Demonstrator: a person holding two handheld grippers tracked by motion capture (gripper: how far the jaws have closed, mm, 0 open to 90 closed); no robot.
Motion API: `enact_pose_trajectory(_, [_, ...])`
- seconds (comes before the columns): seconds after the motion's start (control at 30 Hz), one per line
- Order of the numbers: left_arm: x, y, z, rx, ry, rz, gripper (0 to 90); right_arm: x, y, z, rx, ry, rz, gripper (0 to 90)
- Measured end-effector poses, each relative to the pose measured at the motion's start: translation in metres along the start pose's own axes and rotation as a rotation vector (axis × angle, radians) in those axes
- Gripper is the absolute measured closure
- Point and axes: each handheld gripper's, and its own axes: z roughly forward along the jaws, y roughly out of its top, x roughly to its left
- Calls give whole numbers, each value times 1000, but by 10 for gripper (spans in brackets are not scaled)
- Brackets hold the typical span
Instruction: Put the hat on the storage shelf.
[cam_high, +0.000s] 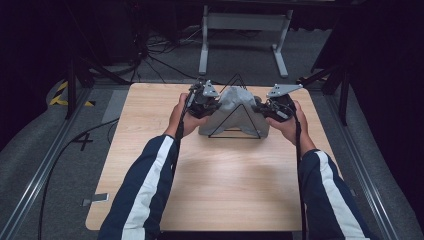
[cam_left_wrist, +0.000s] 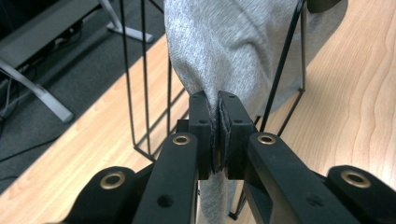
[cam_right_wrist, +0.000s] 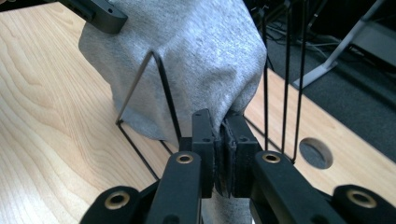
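Draping over the black wire frame (cam_high: 234, 117) at the counter's (cam_high: 210, 190) far middle, the grey cloth (cam_high: 235, 102) sat pinched by left claw (cam_left_wrist: 218, 122) and right claw (cam_right_wrist: 222, 135); spreading it evenly seemingly remained.

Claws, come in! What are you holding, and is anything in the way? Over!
Left claw shut on grey cloth. Right claw shut on it too. Cloth draped over black wire frame. Frame rods close beside both claws.

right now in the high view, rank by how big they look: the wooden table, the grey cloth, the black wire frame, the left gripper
1. wooden table
2. and 3. black wire frame and grey cloth: similar spread, unsure
4. left gripper
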Motion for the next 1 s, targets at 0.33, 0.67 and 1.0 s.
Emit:
enact_pose_trajectory(0.33, [-8,-10,10,24,3,-13,803,3,-16,8,21,-32,29,810])
enact_pose_trajectory(0.67, [-10,-26,-20,46,18,20,639,2,-22,-16,15,-61,27,760])
enact_pose_trajectory(1.0, [-21,-52,-51,80,34,57,512,12,-38,-43,35,-54,7,708])
